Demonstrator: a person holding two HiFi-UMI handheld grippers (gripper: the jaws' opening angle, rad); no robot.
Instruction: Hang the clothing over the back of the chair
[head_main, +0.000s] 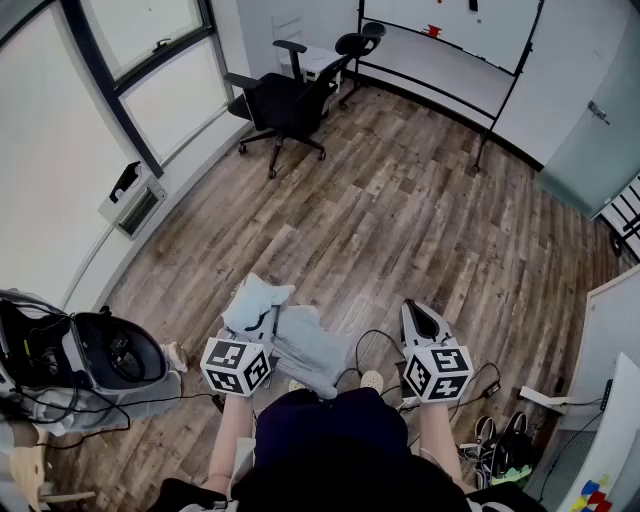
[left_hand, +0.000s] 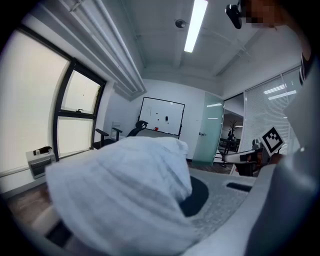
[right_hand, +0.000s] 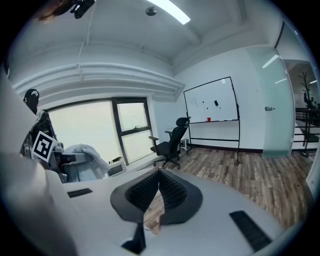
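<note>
Clothing (head_main: 288, 338), a pale blue-grey bundle, is hanging bunched from the left gripper (head_main: 262, 322), just in front of the person's dark lap (head_main: 320, 440). That gripper's jaws are clamping tight on a fold of it. In the left gripper view the cloth (left_hand: 120, 195) is billowing over the jaws and covering nearly all of them, with only a patch of one dark pad (left_hand: 199, 196) showing. The right gripper (head_main: 418, 315) is hovering beside the bundle, near it but not touching. In the right gripper view its ribbed pads (right_hand: 172, 192) are pressing together at the tips (right_hand: 159, 174) and are gripping nothing. Both grippers are pointing slightly downward and away from the person.

Black cables (head_main: 372, 345) are trailing over the wooden floor (head_main: 400, 220) under and between the two grippers. Farther out, bare planks are stretching across the room. At the far end a black office chair (head_main: 285, 105) is standing on its castors beside the window (head_main: 150, 60), well apart from the bundle. The right gripper view is showing the same chair (right_hand: 170, 142) side on. Behind it, a whiteboard (head_main: 450, 40) on a black frame is standing against the far wall.
</note>
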